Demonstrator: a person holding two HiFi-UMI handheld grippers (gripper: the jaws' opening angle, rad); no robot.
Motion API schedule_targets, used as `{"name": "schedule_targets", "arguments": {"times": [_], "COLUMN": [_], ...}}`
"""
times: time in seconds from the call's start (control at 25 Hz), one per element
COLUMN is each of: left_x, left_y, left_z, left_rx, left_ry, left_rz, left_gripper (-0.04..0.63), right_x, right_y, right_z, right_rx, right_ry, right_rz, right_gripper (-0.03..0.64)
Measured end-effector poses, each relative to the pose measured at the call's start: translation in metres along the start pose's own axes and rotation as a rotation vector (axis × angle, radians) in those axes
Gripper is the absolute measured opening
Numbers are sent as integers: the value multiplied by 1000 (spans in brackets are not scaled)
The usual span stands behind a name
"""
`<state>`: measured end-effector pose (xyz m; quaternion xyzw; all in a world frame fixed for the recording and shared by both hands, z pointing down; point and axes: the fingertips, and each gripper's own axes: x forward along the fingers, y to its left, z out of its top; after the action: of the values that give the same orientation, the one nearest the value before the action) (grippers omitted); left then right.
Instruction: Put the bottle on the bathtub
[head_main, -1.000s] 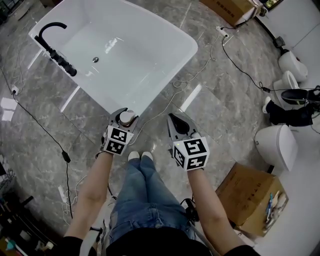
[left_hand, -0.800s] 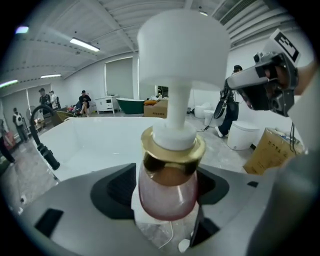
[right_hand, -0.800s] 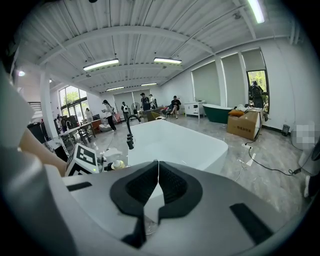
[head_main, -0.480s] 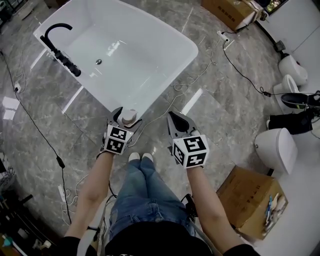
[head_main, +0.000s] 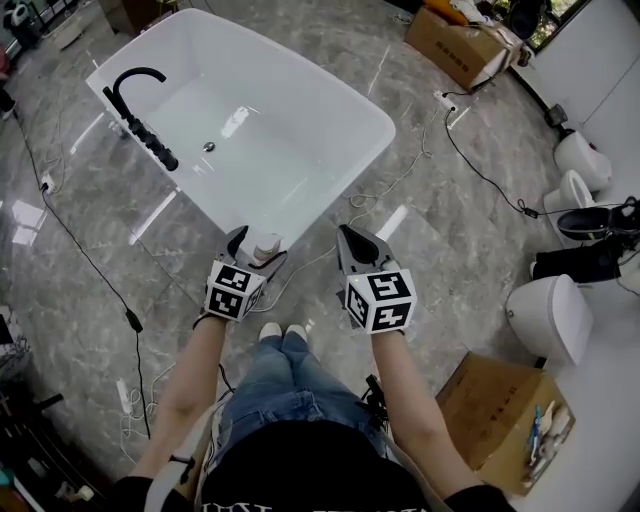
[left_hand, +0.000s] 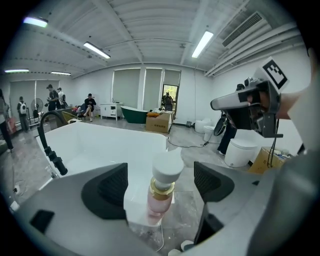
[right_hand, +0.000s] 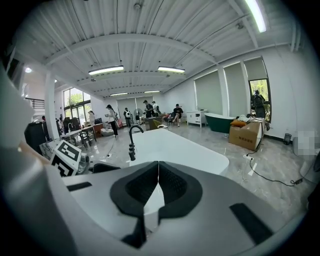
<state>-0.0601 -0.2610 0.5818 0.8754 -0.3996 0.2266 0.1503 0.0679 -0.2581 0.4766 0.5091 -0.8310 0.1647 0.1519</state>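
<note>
A small pink bottle (left_hand: 160, 200) with a gold collar and a white cap (head_main: 266, 245) stands upright between the jaws of my left gripper (head_main: 257, 246), which is shut on it low down. It hangs at the near corner of the white bathtub (head_main: 385, 115), level with the rim (left_hand: 100, 145). A black faucet (head_main: 140, 100) rises from the tub's far left side. My right gripper (head_main: 346, 236) is beside it to the right over the floor, its pads (right_hand: 170, 187) pressed together with nothing between them. The tub (right_hand: 175, 145) lies ahead of it.
Cables (head_main: 470, 150) run over the grey marble floor. Cardboard boxes stand at the far right (head_main: 465, 45) and near right (head_main: 495, 405). White toilets (head_main: 550, 315) line the right side. My feet (head_main: 282, 332) are just short of the tub. People stand far off.
The tub's near corner has come closer to both grippers. The bottle has stayed between the left jaws and now sits at that corner. The right gripper has kept its place beside it.
</note>
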Motion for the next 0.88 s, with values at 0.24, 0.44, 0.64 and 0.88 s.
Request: {"name": "schedule_targets", "arguments": {"times": [0.24, 0.44, 0.64, 0.88], "left_x": [-27, -46, -62, -74], "left_y": [8, 22, 35, 47], "left_z": [29, 51, 76, 105], "left_rx": [-40, -98, -91, -95], "left_ry": [-75, -144, -195, -261], "left_rz": [15, 51, 97, 142], "left_gripper": [399, 399, 399, 399], "right_x": [-5, -6, -12, -11], "right_y": [3, 6, 12, 34], "right_z": [21, 33, 56, 78], "right_rx": [-20, -50, -111, -187], "right_ry": [-30, -22, -74, -109], "right_rz": [-4, 7, 24, 68], "right_gripper": [17, 17, 17, 15]}}
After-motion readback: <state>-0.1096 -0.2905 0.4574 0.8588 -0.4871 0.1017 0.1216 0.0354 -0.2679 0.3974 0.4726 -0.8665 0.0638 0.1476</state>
